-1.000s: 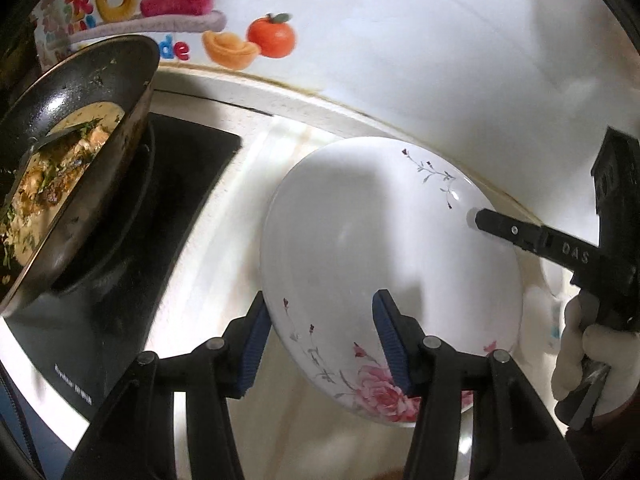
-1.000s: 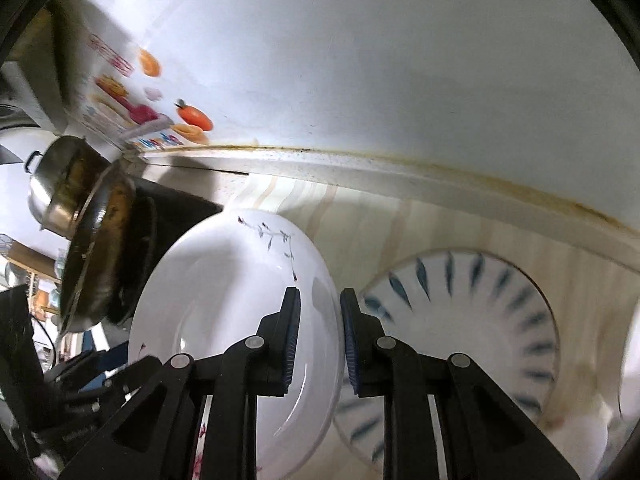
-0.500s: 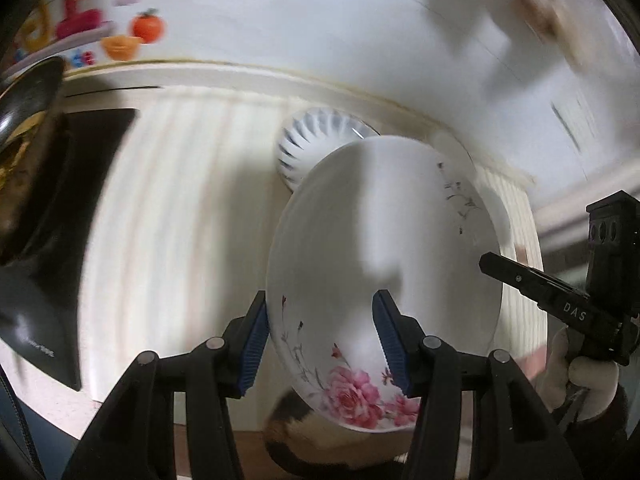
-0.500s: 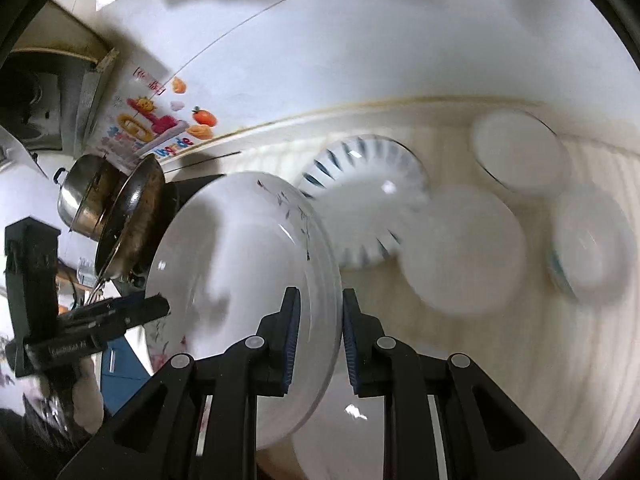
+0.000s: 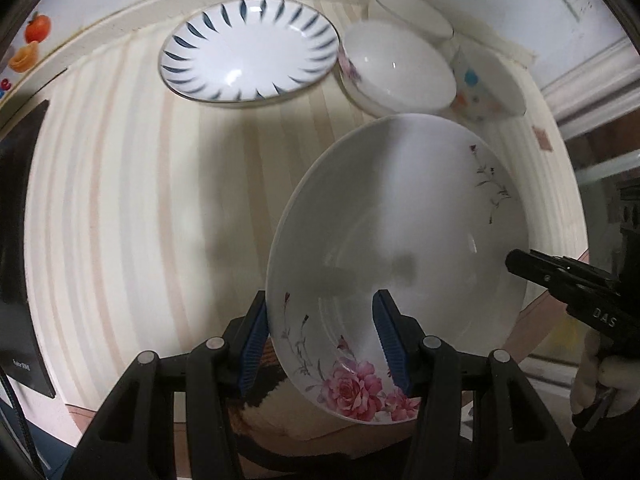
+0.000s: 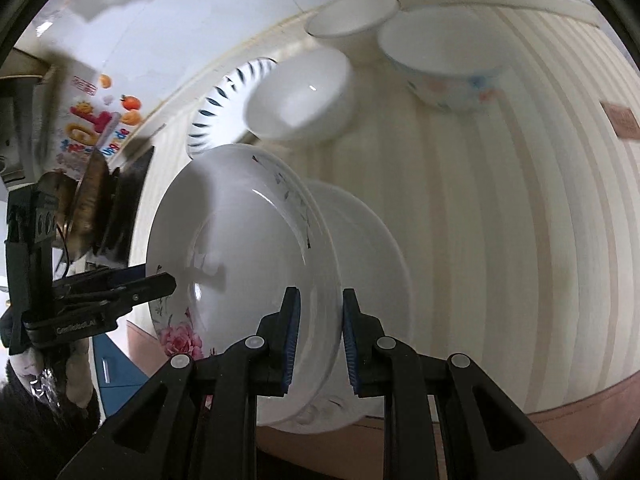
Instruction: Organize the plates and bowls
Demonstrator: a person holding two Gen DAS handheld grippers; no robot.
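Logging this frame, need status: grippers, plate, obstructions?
Both hand-held grippers shut on rose plate: left at the flowered rim, right at the opposite rim. Plate tilted above the counter. Blue-striped plate and three bowls beyond.

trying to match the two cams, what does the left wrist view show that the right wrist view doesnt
Only the left wrist view shows the blue-streaked white plate whole.
Only the right wrist view shows the dark frying pan and a plain white plate under the held one.
Both show the rose-painted white plate, gripped by the left gripper and right gripper, plus three bowls.
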